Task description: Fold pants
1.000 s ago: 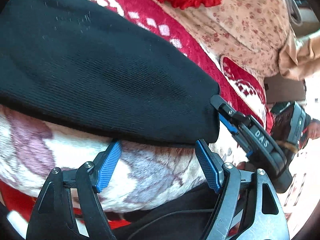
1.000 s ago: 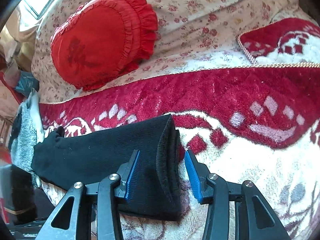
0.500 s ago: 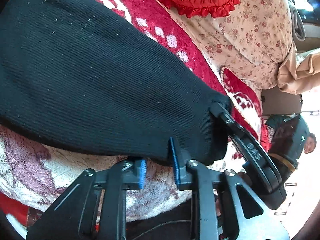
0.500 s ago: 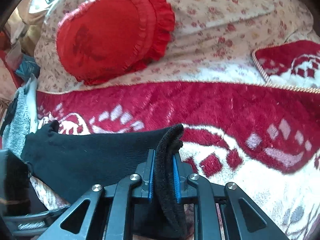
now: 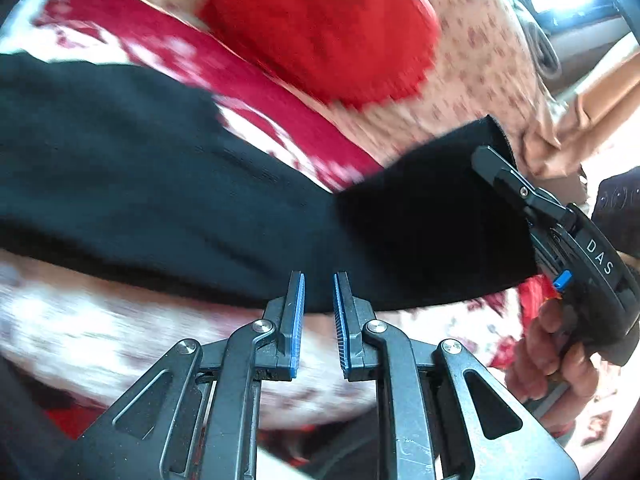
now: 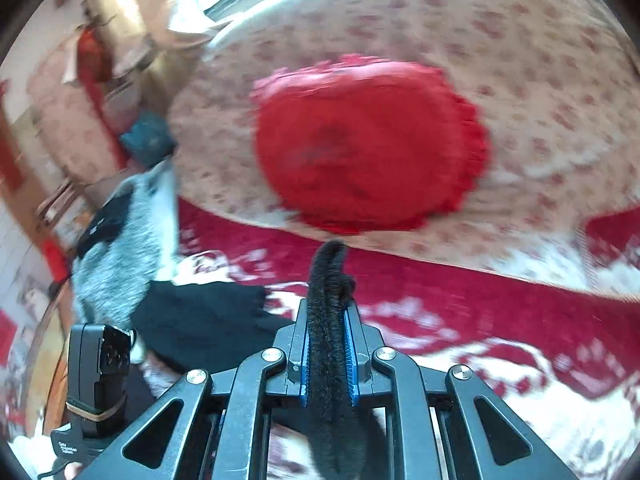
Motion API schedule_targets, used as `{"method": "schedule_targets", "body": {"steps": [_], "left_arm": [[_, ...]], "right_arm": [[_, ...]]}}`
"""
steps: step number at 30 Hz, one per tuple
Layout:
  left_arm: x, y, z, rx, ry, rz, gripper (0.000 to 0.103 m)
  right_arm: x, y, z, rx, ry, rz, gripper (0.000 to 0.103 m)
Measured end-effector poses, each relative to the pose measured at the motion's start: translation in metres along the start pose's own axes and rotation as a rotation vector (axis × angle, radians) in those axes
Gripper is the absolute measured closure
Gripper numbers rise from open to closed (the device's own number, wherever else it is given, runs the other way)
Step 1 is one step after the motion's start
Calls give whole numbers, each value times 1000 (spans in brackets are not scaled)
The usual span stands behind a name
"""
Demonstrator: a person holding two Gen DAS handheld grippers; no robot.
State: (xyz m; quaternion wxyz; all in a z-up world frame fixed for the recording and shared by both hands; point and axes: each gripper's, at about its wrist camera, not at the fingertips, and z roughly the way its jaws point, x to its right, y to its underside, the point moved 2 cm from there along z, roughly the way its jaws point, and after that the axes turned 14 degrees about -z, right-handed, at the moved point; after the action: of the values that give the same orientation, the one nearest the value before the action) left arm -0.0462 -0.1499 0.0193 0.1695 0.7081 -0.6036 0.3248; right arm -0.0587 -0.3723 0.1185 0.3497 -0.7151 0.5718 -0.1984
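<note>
The black knit pants (image 5: 168,184) stretch across a red-and-white patterned sofa cover (image 5: 256,92). My left gripper (image 5: 319,286) is shut on their lower edge, with the fabric pinched at the fingertips. My right gripper (image 6: 327,322) is shut on the pants' thick end (image 6: 328,276), which stands up between the blue pads. The right gripper also shows in the left wrist view (image 5: 520,196), holding that end lifted at the right. The rest of the pants (image 6: 200,320) lies low at the left in the right wrist view. Both views are blurred by motion.
A round red frilled cushion (image 6: 368,148) leans on the floral sofa back (image 6: 520,60). A grey fuzzy garment (image 6: 120,256) lies at the sofa's left end. Beige curtain fabric (image 5: 580,112) hangs at the right.
Both grippers have risen with the pants; the right-hand end is lifted off the cover. The cushion has come to the centre of both views. A second ago both grippers were open.
</note>
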Motion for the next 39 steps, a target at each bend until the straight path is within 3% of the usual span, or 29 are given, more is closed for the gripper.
{"method": "schedule_targets", "body": {"steps": [4,6,9,13,18,23,27,33,39], "left_arm": [[-49,-28,-31,98,-68,-54,90],[-66,-38,-38,122,-83,-80,89],[-82,-50,-42,137,-113,-110,68],[-84,-56,-34,120,-91,-116,48],[-67,-59,-10,96,-107,-76,42],[-48,-57,19,130,-198,27,42],[-40,-59,26,168,-271,93,42],[-50,-57,16,184,-289,85,42],[-54,-50,10,191,-301,101,42]], "right_arm": [[-50,-18,54,-37,-111,-39,90],[-74,-21,92,-81,-216,-24,89],[-89,-18,138,-138,-343,73,84],[-69,-14,120,-86,-278,97,82],[-41,22,96,-137,-158,60,82],[-42,65,108,-200,-105,8,82],[-43,66,123,-184,-38,-39,83],[-51,48,103,-153,-24,-76,83],[-75,78,120,-240,-41,-135,83]]}}
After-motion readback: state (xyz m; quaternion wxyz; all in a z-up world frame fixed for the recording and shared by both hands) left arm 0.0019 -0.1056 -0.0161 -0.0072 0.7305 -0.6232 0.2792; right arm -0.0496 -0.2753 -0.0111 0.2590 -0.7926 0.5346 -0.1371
